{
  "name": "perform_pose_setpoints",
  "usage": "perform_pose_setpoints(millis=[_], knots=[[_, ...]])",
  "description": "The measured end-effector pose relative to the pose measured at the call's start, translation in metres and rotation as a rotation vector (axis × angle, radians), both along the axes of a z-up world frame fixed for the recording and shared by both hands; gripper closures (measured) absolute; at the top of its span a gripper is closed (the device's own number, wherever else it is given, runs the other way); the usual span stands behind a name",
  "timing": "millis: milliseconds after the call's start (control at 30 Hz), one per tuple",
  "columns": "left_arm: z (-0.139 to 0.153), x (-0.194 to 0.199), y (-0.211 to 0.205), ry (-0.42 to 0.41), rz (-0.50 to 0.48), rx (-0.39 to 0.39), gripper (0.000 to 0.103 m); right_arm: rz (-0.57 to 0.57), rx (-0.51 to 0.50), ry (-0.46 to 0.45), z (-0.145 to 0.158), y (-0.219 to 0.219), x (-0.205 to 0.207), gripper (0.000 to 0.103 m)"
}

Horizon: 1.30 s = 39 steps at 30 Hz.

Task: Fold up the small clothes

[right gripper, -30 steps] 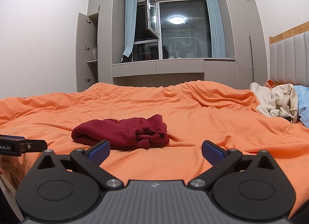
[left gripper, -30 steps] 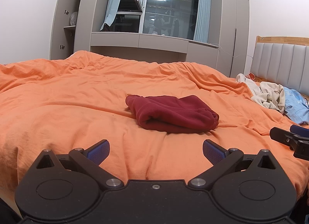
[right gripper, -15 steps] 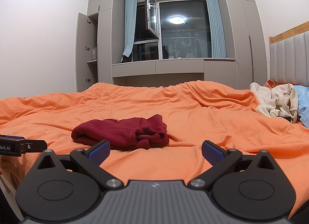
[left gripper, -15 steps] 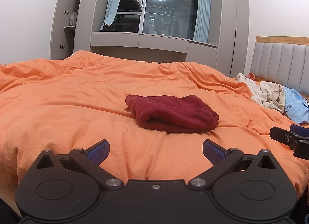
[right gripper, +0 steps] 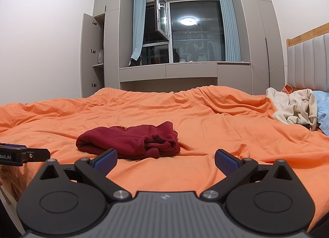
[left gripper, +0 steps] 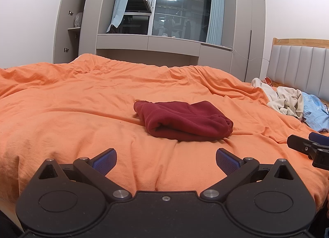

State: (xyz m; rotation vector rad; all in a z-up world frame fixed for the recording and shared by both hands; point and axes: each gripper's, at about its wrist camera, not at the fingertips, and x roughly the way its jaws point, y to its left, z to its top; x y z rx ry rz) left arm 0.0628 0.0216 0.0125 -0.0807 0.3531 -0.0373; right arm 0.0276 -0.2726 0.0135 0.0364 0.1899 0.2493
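A dark red garment (left gripper: 185,121) lies folded into a compact bundle in the middle of the orange bed cover (left gripper: 82,102). In the right wrist view the same dark red garment (right gripper: 131,142) sits left of centre. My left gripper (left gripper: 166,161) is open near the bed's front edge, short of the bundle, with nothing between its blue pads. My right gripper (right gripper: 166,161) is open too and empty, just in front of the garment. The right gripper's tip (left gripper: 308,148) shows at the far right of the left wrist view.
A pile of cream clothes (left gripper: 285,102) and a light blue garment (left gripper: 314,112) lie by the padded headboard (left gripper: 298,69) at the right. Grey cupboards and a dark window (right gripper: 185,32) stand behind the bed. The left gripper's tip (right gripper: 20,154) shows at the left.
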Motion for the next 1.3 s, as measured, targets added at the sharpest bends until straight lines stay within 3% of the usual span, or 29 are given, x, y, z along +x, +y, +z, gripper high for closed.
perform_pose_setpoints(millis=[800, 1100, 1300], knots=[[0.001, 0.000, -0.001, -0.001, 0.006, 0.001, 0.001, 0.000, 0.000, 0.001, 0.000, 0.000, 0.000, 0.000], [0.000, -0.001, -0.011, 0.000, 0.058, 0.067, 0.001, 0.000, 0.000, 0.000, 0.001, 0.000, 0.000, 0.000], [0.001, -0.003, -0.012, -0.005, 0.044, 0.057, 0.001, 0.000, 0.000, 0.002, 0.001, 0.000, 0.000, 0.000]])
